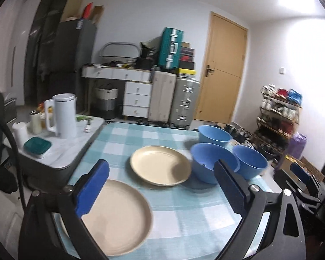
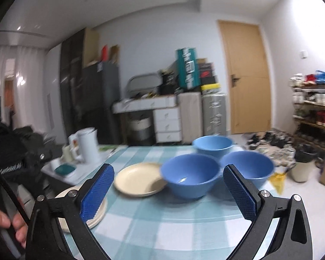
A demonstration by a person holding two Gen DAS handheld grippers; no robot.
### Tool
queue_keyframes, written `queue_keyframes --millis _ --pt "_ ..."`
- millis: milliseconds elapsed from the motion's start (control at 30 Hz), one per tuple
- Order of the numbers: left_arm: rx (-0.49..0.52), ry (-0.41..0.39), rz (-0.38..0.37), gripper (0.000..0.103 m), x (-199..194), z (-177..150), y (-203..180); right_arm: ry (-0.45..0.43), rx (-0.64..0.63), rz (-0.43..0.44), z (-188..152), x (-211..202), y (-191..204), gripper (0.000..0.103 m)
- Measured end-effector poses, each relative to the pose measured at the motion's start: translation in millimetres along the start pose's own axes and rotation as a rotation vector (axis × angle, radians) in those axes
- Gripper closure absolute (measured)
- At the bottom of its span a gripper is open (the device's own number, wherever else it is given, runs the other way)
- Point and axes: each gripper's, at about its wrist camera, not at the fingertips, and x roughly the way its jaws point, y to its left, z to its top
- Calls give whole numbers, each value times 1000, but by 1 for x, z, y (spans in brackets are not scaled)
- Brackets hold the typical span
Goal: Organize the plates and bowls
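Two beige plates lie apart on the checked tablecloth (image 1: 184, 221): a near plate (image 1: 119, 216) and a far plate (image 1: 160, 166). To their right, three blue bowls stand upright and close together: a front bowl (image 1: 205, 162), a right bowl (image 1: 252, 161) and a back bowl (image 1: 214, 133). My left gripper (image 1: 161, 164) hovers open above the plates with nothing between its fingers. My right gripper (image 2: 168, 170) is open and empty in front of the front bowl (image 2: 190, 173). The right wrist view also has the far plate (image 2: 138, 179), while a finger partly hides the near plate (image 2: 98, 215).
A lower side table (image 1: 60, 160) adjoins on the left, carrying a white jug (image 1: 65, 117), cups and a teal-lidded container (image 1: 38, 146). A person's hand (image 2: 8, 223) shows at the left edge. Beyond the table are suitcases, drawers, a door, a shoe rack (image 1: 279, 112) and a bin (image 2: 303, 166).
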Motion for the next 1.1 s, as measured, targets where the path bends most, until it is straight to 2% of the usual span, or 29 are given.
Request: queue_keyframes --millis 167,400,600,700,800,1100 --pt "71 1 -32 0 4 -18 -32 27 32 -9 -23 -6 -16 1" --pt "133 23 -7 0 -1 -33 -49 -110 -11 -96 -46 -18 -20 1" --pt "113 23 8 0 -8 -39 -42 -77 -4 -120 -52 -10 -27 1" --pt "98 43 20 0 -4 -38 -37 -93 -5 -123 -51 -13 -27 1" --pt "80 73 66 0 0 -37 -31 -96 -44 -112 -46 -13 -22 1" --pt "4 111 32 0 2 -40 -18 -91 -57 -115 -35 -19 -16 1"
